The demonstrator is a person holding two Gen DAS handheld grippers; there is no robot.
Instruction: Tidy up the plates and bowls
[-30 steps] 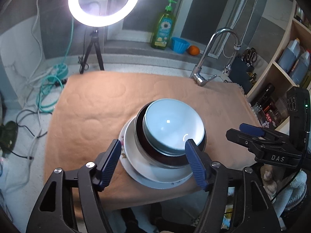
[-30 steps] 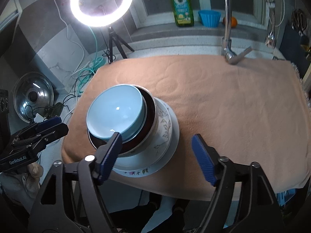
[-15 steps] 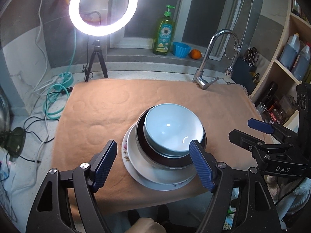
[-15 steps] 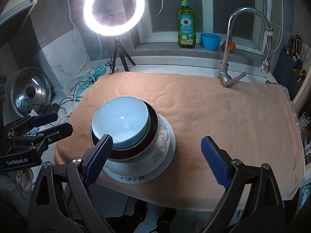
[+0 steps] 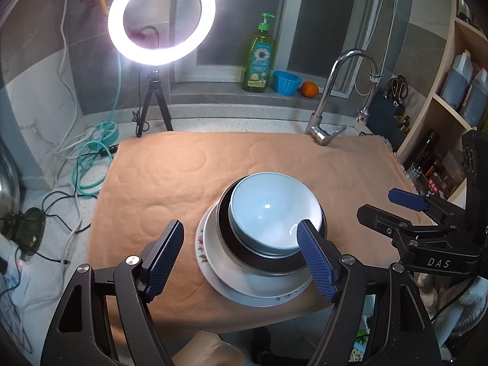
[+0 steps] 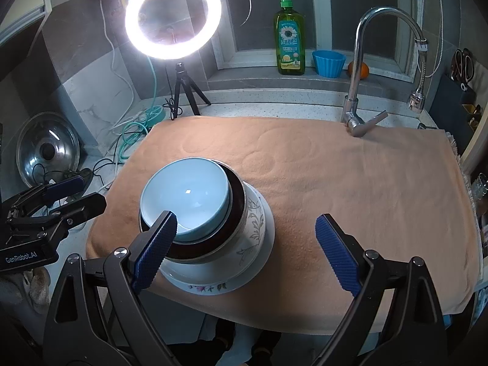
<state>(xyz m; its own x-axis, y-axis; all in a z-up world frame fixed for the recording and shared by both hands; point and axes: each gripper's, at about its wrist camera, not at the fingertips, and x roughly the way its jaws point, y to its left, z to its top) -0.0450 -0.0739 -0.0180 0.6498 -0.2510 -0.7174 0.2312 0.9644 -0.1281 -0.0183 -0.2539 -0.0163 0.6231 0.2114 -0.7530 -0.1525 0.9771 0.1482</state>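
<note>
My left gripper (image 5: pixel 241 260) has its jaws apart with nothing pressed between them; they have just been opening a little, and its right fingertip (image 5: pixel 314 256) overlaps the stack in the picture, though I cannot tell whether it touches. My right gripper (image 6: pixel 247 253) also has its jaws spread wide, having just been opening, and grips nothing; its left fingertip (image 6: pixel 155 244) crosses in front of the near rim of the stack, while bare cloth lies beneath the gap. The task items form one stack on the orange towel (image 6: pixel 350 189), toward its near edge: one light blue bowl (image 5: pixel 274 210) sits nested in one dark-lined bowl (image 5: pixel 225 228), which stands on one white floral plate (image 5: pixel 259 286). The right wrist view shows a leaf pattern on the outer wall of the dark-lined bowl. At the far edge of the towel stands one chrome faucet (image 6: pixel 360 70). On the ledge behind it stand one green dish soap bottle (image 6: pixel 289 39), one blue cup (image 6: pixel 328 62) and one orange (image 5: pixel 309 89). One ring light (image 5: pixel 161 15) on a tripod glows at the rear left, with loose cables (image 5: pixel 91 158) on the counter beside it. One metal pot lid (image 6: pixel 47 149) leans at the far left. Wooden shelves (image 5: pixel 442 100) holding bottles line the right side.
</note>
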